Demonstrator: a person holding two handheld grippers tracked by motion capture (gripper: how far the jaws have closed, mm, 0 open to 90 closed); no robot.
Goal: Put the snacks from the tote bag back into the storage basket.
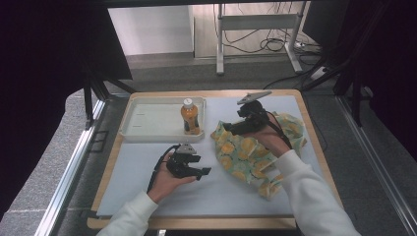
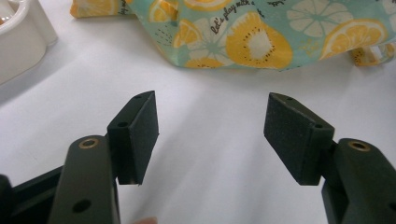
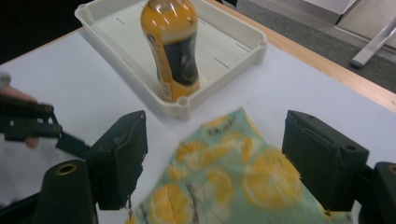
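Note:
A teal cloth (image 1: 255, 152) printed with yellow citrus slices lies crumpled on the right half of the white mat. My right gripper (image 1: 223, 127) hovers over its upper left corner, jaws open on either side of the cloth's corner (image 3: 219, 154). My left gripper (image 1: 202, 172) rests low over the mat left of the cloth, open, with bare mat between its pads (image 2: 140, 130); the cloth's edge (image 2: 243, 42) lies just beyond them. An orange drink bottle (image 1: 190, 117) stands upright in the right end of a white tray (image 1: 142, 123); the bottle (image 3: 173, 46) shows ahead of my right gripper.
The white mat (image 1: 147, 196) covers a wooden table (image 1: 314, 142) whose edge runs close on the right. The tray's corner (image 3: 184, 108) sits just beyond the cloth. Behind the table are a floor with cables and a desk frame (image 1: 255, 29).

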